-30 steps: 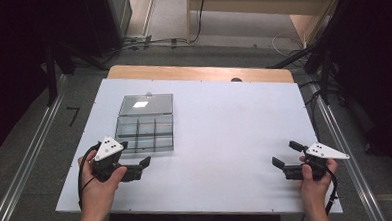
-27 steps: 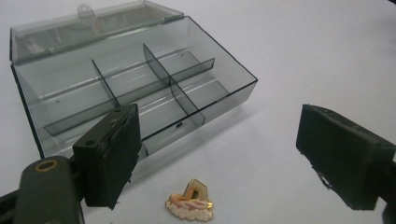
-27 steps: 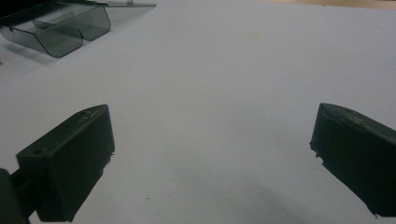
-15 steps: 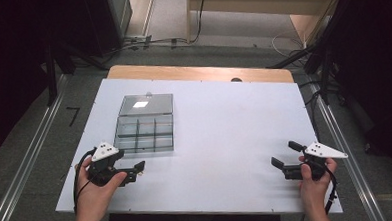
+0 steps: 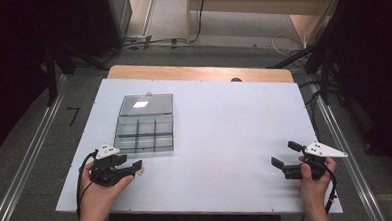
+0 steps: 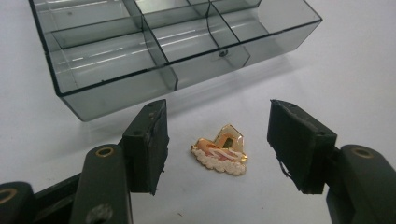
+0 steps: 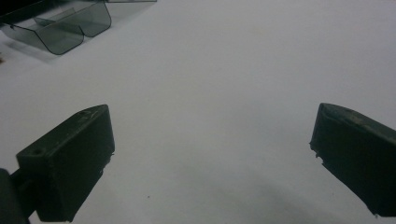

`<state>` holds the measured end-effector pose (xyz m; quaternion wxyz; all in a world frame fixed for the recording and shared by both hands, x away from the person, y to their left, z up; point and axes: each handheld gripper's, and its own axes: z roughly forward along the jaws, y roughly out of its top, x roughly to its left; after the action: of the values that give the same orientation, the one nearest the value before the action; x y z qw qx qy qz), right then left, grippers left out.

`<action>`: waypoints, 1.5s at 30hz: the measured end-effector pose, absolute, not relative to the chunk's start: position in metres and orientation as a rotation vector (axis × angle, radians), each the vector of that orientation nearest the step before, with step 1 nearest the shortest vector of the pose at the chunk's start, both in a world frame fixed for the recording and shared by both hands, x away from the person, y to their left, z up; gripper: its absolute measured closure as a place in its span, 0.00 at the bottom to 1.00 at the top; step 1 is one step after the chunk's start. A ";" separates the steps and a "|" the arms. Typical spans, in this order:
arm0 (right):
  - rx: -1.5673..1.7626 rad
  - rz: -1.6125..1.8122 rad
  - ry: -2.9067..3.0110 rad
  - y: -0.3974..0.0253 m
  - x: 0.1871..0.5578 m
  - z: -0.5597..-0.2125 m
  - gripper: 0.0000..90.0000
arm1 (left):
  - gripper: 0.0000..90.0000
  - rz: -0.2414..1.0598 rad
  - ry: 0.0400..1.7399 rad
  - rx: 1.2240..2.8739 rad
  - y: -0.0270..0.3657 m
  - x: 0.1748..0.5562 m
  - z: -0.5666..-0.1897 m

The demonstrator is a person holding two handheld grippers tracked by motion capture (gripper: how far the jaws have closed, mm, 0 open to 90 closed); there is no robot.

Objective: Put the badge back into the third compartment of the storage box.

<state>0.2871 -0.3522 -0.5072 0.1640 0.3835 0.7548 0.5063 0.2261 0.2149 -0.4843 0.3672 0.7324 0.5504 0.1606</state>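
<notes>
The left gripper (image 6: 217, 144), jaws apart, straddles a gold enamel pin (image 6: 221, 150) beside the compartment box (image 6: 116, 93); the right gripper (image 7: 212, 158) also gapes.

Gold pin (image 6: 220, 149) flat on table (image 6: 355, 70)

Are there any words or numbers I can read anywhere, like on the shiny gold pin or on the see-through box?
"7": a dark mark like this number on the grey floor left of the table.
Gold pin between the open left gripper: a raised gold shape over a white cloud-like edge, no readable letters.
Clear box: no text.
Right gripper: no text.
</notes>
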 end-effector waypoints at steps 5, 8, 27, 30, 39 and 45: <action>1.093 1.436 2.161 -0.352 0.288 -0.508 0.00 | 0.48 0.404 1.428 1.892 0.213 0.227 -0.489; 1.095 1.433 2.163 -0.351 0.288 -0.508 0.00 | 0.49 0.379 1.445 1.879 0.214 0.228 -0.493; 1.085 1.410 2.170 -0.349 0.290 -0.509 0.00 | 0.59 0.363 1.478 1.929 0.211 0.233 -0.503; 1.084 1.408 2.177 -0.349 0.290 -0.509 0.00 | 0.61 0.355 1.469 1.937 0.210 0.233 -0.503; 1.095 1.400 2.181 -0.348 0.290 -0.510 0.00 | 0.72 0.339 1.443 1.970 0.204 0.233 -0.503; 1.091 1.393 2.183 -0.347 0.290 -0.510 0.00 | 0.73 0.355 1.447 1.987 0.200 0.233 -0.503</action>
<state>0.2905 -0.3474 -0.5097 0.1649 0.3830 0.7662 0.4889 0.2330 0.1999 -0.5025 0.3233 0.7572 0.5512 0.1352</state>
